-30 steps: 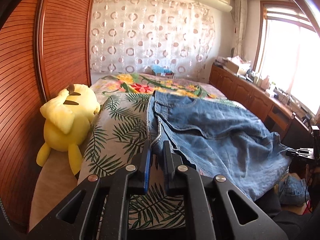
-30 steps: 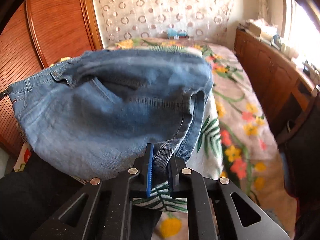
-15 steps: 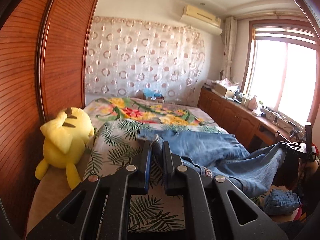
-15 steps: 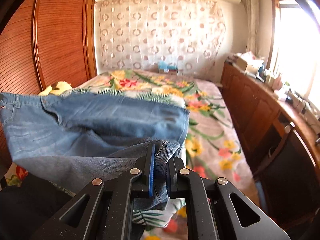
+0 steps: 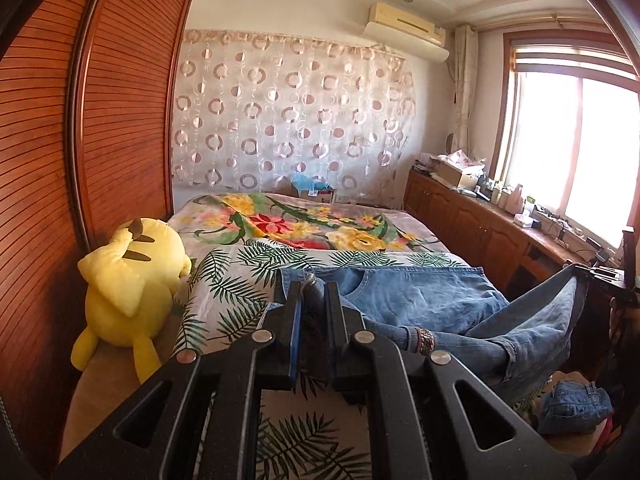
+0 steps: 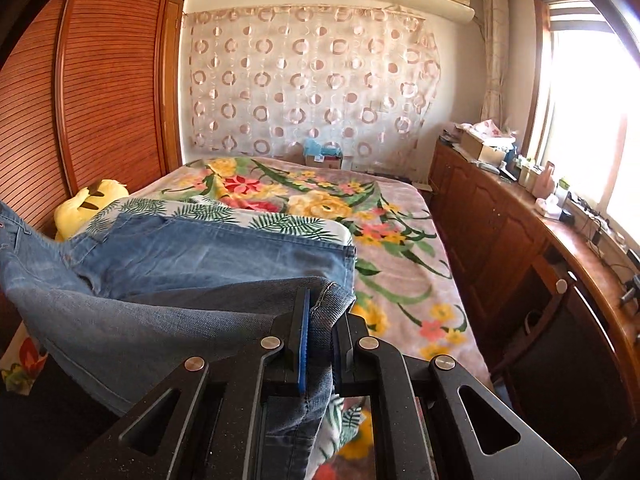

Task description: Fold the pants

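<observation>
Jeans (image 5: 420,300): one pair, two grippers

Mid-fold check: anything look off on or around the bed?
A second piece of denim lies crumpled low beside the bed, apart from the jeans that both grippers hold. Nothing else stands out.
</observation>
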The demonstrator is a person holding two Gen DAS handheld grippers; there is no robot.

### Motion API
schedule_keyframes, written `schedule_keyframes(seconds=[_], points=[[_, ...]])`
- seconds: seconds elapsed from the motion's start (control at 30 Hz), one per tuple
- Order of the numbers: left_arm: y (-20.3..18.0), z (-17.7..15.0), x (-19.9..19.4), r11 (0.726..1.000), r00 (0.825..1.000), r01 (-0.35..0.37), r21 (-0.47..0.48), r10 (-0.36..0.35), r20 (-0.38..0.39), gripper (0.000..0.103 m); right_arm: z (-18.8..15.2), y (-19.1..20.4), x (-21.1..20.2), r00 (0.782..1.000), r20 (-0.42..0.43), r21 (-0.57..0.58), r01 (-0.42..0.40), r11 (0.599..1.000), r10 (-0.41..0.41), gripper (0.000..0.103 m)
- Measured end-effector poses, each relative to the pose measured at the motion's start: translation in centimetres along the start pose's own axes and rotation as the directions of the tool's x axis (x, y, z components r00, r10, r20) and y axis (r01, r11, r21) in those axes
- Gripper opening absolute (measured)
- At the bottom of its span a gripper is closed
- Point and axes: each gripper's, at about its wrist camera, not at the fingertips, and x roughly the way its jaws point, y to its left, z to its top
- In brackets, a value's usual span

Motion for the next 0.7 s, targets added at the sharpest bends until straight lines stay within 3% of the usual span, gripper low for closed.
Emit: schedule_keyframes(seconds=[0.27,0.6,0.63,0.7], points=[[-1.1,2.2,4.5,0.998,1.0,-0.007,0.06,0.008,-0.016,0.011,2.2,0.5,4.0,0.999,-0.049,-0.011,0.024,1.0,-0.024,0.008],[-1.4,1.1,9.4,0.997,0.994,-0.005,0.071,0.013,-0.109,0.011,0.9,2.9,9.9,0.982,-0.174,0.007,-0.069,0.998,0.069,0.009],[-1.5,1.0,9.4,0.997,0.994,-0.005,0.072,0.013,-0.112,0.011,0.7,3.0,9.9,0.981,-0.179,0.011,-0.075,0.997,0.076,0.011],[-1.6,0.8,9.5,0.997,0.993,-0.003,0.073,0.012,-0.117,0.011,0.6,2.8,9.2,0.982,-0.179,0.027,-0.063,0.998,0.067,0.025]])
